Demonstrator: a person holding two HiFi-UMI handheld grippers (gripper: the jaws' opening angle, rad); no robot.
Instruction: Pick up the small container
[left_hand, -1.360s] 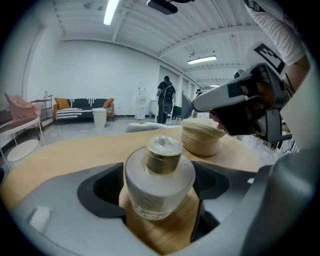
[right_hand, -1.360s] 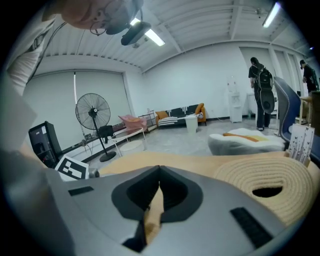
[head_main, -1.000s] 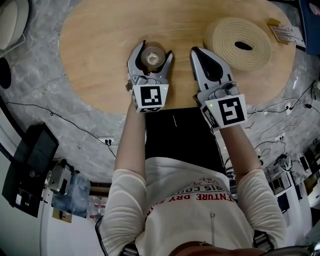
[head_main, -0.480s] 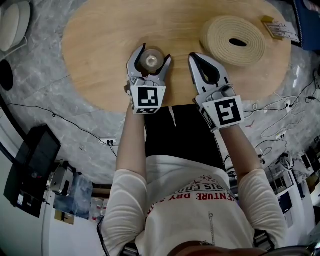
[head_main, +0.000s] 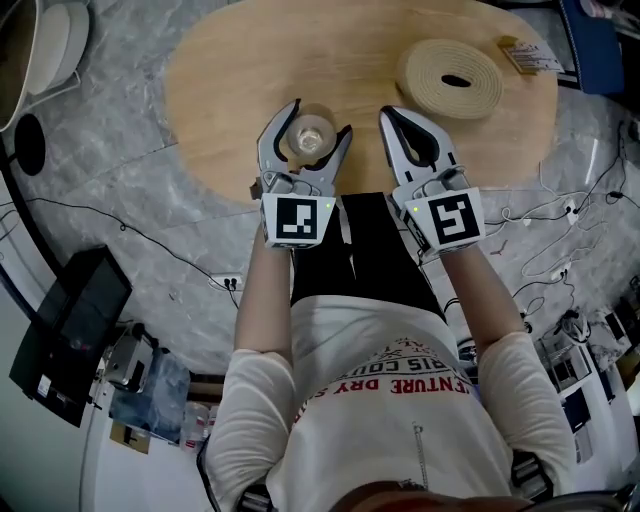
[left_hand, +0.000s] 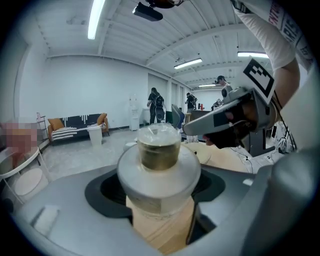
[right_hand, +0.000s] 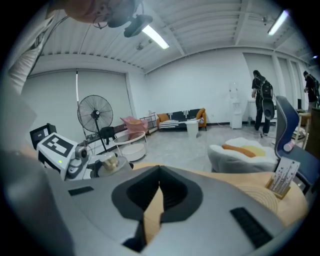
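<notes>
1. The small container (left_hand: 159, 159) is a squat pot with a broad pale collar and a clear-capped top. It sits pinched between the jaws of the left gripper (head_main: 320, 117), held in the air over the near edge of the desk (head_main: 230, 70).
2. Those jaws stand wide apart, yet their pads press on the container's sides.
3. The right gripper (head_main: 388, 114) hangs just beside the left one without touching it. Its jaws are pressed together at the tips, with nothing between them.
4. Both forearms (head_main: 262, 290) reach forward from the body, side by side and roughly parallel. Both grippers point away from the person and tilt a little downward, each marker cube (head_main: 298, 220) facing up toward the head camera.
5. Counted: one small container, two grippers, two marker cubes.
6. On the oval wooden desk lie two more things — one cream coiled roll (head_main: 450, 78) at the far right, well apart from both grippers, and one labelled card (head_main: 528, 55) just beyond it.
7. The right gripper view shows one standing fan (right_hand: 95, 116) on the floor.
</notes>
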